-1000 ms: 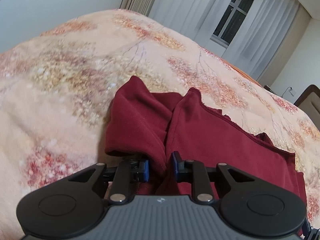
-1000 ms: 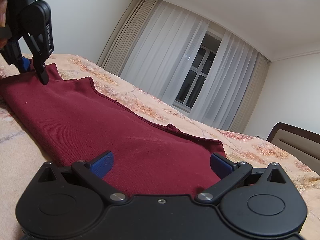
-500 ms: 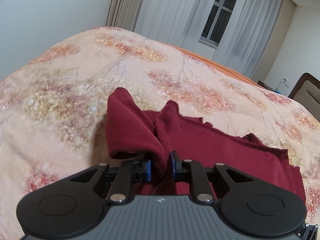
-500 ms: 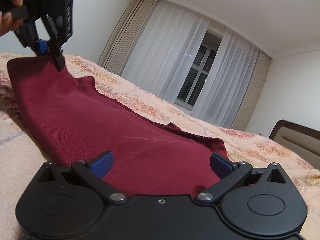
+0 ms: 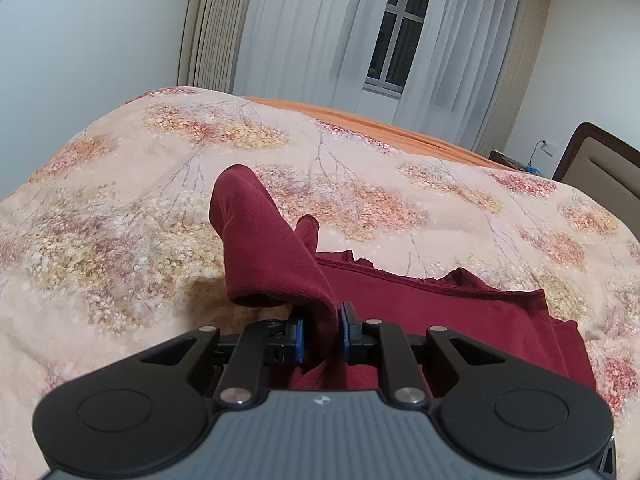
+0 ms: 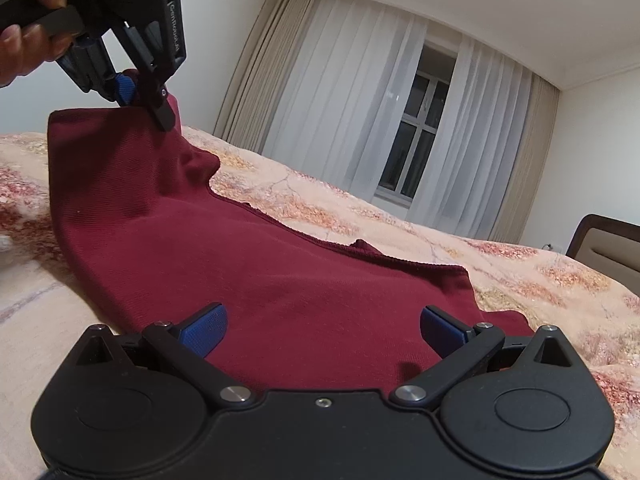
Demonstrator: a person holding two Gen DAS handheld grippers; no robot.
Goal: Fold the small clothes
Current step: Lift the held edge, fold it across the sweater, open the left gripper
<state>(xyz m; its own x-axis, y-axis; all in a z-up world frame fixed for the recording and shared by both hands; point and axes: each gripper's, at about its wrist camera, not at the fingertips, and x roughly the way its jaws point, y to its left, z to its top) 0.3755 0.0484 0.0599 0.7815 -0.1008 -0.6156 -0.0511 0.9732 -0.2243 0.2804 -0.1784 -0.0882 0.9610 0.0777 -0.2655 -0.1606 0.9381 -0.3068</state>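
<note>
A dark red garment (image 6: 280, 280) lies spread on the floral bedspread (image 5: 120, 220). My left gripper (image 5: 322, 334) is shut on a bunched corner of the dark red garment (image 5: 276, 256), and its blue pads press the cloth from both sides. In the right wrist view that same left gripper (image 6: 144, 96), held by a hand (image 6: 28, 48), lifts the corner clear of the bed at the upper left. My right gripper (image 6: 323, 330) stays low over the near edge of the garment, jaws wide open, nothing pinched between its pads.
The bedspread runs on past the garment to an orange sheet edge (image 5: 360, 120). White curtains and a window (image 6: 416, 152) stand behind the bed. A padded headboard (image 6: 608, 248) and a wall socket (image 5: 546, 146) are at the far right.
The left gripper has risen and drawn the garment's corner up off the bed, so the cloth now hangs in a steep slope. The right gripper has barely moved and stays open.
</note>
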